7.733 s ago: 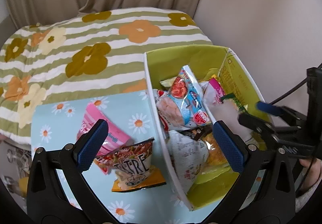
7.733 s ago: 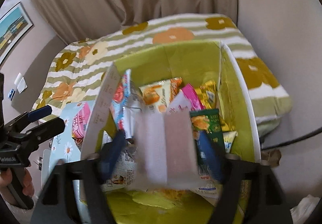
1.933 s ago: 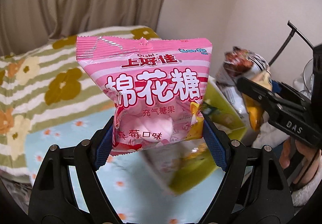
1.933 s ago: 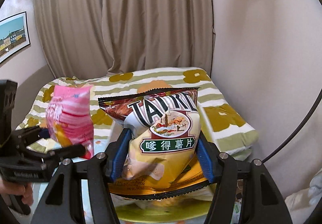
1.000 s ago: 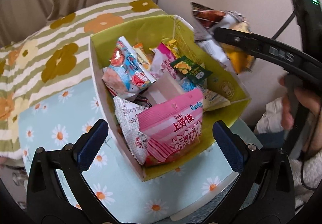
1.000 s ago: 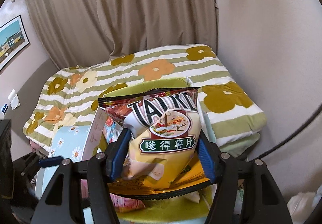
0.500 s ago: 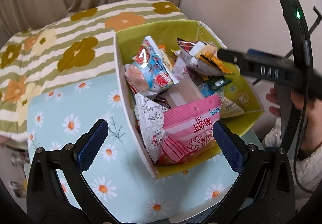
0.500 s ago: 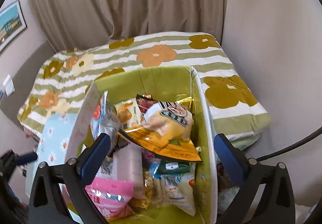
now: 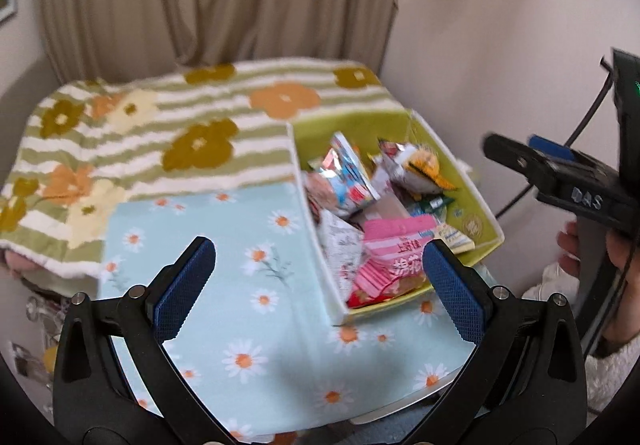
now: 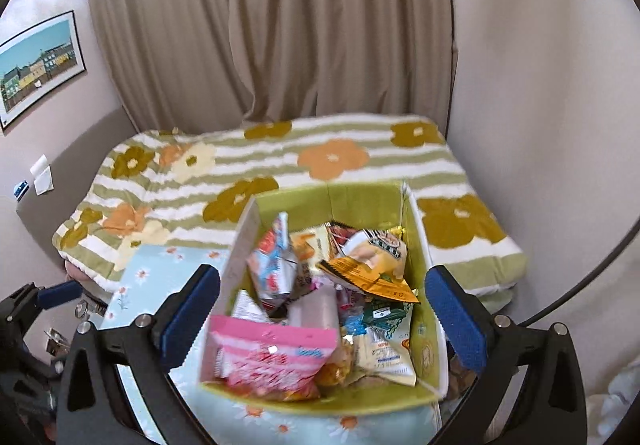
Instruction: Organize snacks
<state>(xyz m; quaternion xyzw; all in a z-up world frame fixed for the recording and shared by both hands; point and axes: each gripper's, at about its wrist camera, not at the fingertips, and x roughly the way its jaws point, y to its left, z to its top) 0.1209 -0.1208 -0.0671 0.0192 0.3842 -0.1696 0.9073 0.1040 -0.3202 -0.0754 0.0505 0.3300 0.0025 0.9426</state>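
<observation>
From the left wrist view, our left claw [image 9: 318, 281] hangs above the daisy-patterned surface [image 9: 248, 325], spread wide and holding nothing. Ahead and to its right stands the green box [image 9: 476, 201], with the pink marshmallow bag [image 9: 394, 257] at its near end and the chip bag [image 9: 420, 169] farther back. Blur smears the smaller packets. The right claw [image 9: 520, 161] shows side-on at the right edge, partly cut off.

From the right wrist view, our right claw [image 10: 322, 305] hovers over the box [image 10: 424, 329], released and empty. The marshmallow bag [image 10: 276, 361] lies between its fingers; the chip bag [image 10: 372, 261] lies just beyond.
</observation>
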